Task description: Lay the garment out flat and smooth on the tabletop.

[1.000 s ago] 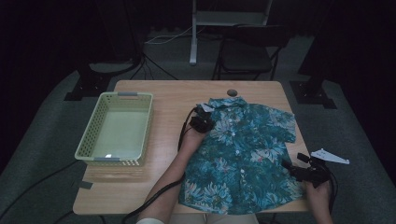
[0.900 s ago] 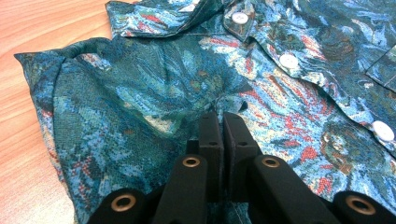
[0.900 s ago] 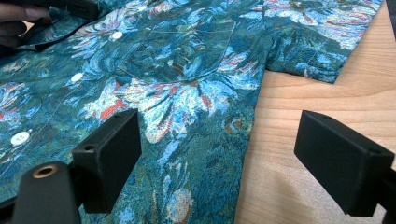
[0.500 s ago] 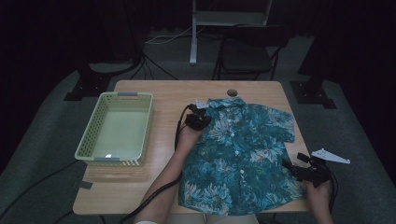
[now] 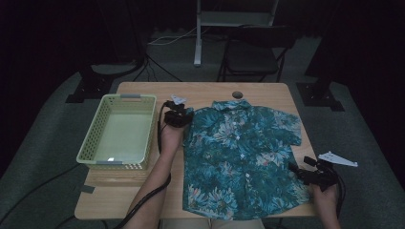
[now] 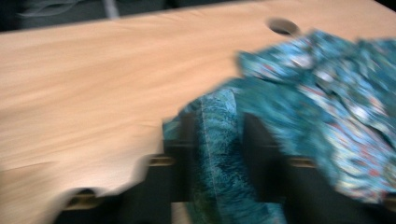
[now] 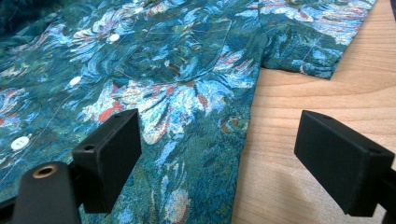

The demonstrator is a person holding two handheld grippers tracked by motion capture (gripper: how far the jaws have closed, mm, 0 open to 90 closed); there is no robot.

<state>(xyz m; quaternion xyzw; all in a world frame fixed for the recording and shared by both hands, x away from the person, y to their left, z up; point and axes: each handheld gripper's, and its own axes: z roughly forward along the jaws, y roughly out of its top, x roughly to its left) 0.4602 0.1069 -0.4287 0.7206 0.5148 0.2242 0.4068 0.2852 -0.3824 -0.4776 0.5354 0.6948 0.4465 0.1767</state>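
Shirt time: we see a blue-green flowery shirt lying flat on the wooden surface, its front up and its collar pointing away from us. Its little white buttons run down the middle.

Our left gripper sits at the shirt's left sleeve, between the shirt and the pale green basket. In the left gripper view, which is blurry, a fold of the sleeve cloth lies between the two black fingers. The fingers have just been opening, and we cannot tell if they press on the cloth.

Our right gripper is low down at the shirt's right side, near the bottom hem. In the right gripper view its fingers stand far apart, released, gripping nothing. One finger is over the shirt cloth and the other over bare wood, with the shirt's edge between them.

The basket stands on the left part of the surface, just beside the left hand.
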